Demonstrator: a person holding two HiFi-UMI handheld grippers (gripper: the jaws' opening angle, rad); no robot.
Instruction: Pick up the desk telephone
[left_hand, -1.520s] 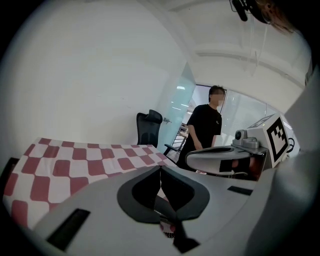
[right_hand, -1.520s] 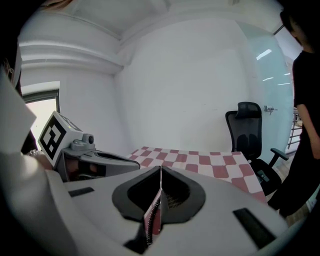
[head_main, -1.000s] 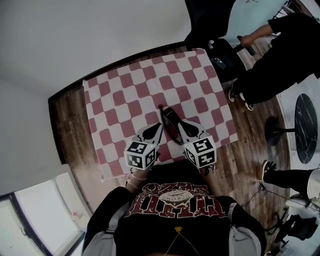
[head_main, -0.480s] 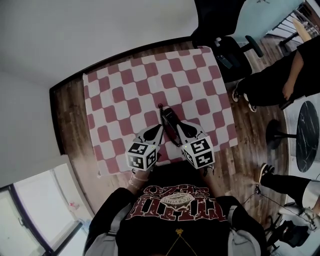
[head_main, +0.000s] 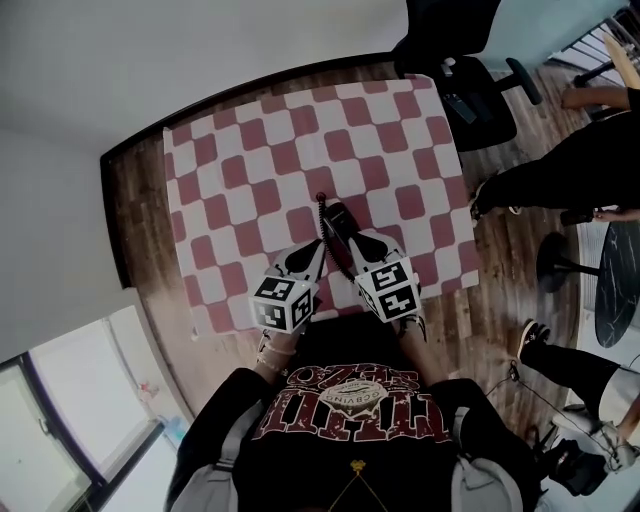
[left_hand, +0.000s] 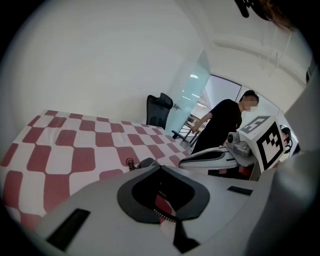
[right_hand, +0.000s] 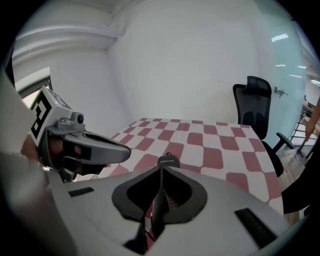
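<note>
Head view, near to far. Lowest in frame is the person's torso (head_main: 345, 420). Just above it, the left hand-held gripper (head_main: 320, 248) and right hand-held gripper (head_main: 352, 243) angle inward so that their tips flank the phone (head_main: 337, 222). Both show jaws drawn together with nothing between them. The closed tips presumably serve as paired paddles to squeeze the phone from either side, its body being too broad for one jaw pair. The phone lies at frame centre, near the lower edge of the checked tabletop (head_main: 250, 170), with its coiled cord (head_main: 321, 203) pointing upward. Upper right: chair (head_main: 470, 80) and bystanders (head_main: 560, 165), well apart from the phone.
</note>
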